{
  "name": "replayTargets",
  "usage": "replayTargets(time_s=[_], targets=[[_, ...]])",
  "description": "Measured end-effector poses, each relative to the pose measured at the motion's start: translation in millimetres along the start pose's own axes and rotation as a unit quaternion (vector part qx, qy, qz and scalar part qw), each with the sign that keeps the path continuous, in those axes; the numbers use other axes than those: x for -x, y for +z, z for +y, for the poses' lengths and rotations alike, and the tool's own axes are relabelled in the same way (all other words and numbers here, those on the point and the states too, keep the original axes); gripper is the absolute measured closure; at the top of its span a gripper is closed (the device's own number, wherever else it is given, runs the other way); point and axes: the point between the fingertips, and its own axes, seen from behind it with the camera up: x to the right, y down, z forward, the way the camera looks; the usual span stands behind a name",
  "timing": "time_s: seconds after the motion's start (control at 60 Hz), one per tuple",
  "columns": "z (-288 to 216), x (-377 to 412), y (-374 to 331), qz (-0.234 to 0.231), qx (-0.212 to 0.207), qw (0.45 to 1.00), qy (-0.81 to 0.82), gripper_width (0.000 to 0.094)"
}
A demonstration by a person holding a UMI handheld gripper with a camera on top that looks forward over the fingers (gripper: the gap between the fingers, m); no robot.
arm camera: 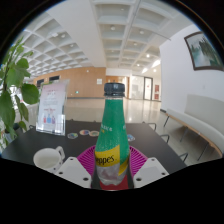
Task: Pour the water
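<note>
- The room is a large hall with a coffered ceiling lit by panels, and a framed picture hangs on the pale wall to the right.
- A dark counter carries the things and stretches away ahead of the tongs.
- A leafy green plant rises at the left side of the counter.
- A green plastic bottle with a green cap and a yellow label stands upright between the fingers; it looks lifted close to the camera.
- The tongs are narrowed onto the bottle, with the pink pads pressing its lower body from both sides.
- A standing sign card with pale print sits on the counter left of the bottle.
- A white cup rests on the counter just left of the left finger.
</note>
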Motion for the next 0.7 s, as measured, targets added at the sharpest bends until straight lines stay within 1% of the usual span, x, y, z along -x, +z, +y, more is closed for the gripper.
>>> replayTargets(time_s=[0.1,0.133,0.15,0.183,0.2,0.217,0.267,0.283,0.333,0.35,0.367,0.417,0.45,0.533,0.7], targets=[[33,-24,4,-0.007,0.023,1.0,0.004,0.0517],[46,-1,11,-0.008,0.031,0.999,0.001,0.0513],[37,-2,11,-0.01,0.007,1.0,0.001,0.0511],[41,-5,9,-0.013,0.007,1.0,-0.002,0.0499],[40,-6,8,-0.014,0.001,1.0,-0.001,0.0463],[32,-6,1,-0.015,0.0,1.0,0.001,0.0469],[39,-2,10,-0.016,0.002,1.0,0.007,0.0422],[39,-3,11,-0.017,0.002,1.0,0.008,0.04],[44,-6,5,-0.013,0.026,1.0,0.008,0.0338],[46,-7,5,-0.011,0.035,0.999,0.009,0.0283],[48,-6,4,-0.009,0.041,0.999,0.01,0.0207],[49,-6,-4,-0.005,0.049,0.999,0.01,0.0055],[47,-5,-11,-0.005,0.053,0.999,0.009,0.0094],[45,-3,-40,0.0,0.066,0.998,0.005,0.007],[36,9,-125,0.013,0.078,0.997,0.013,0.0075]])
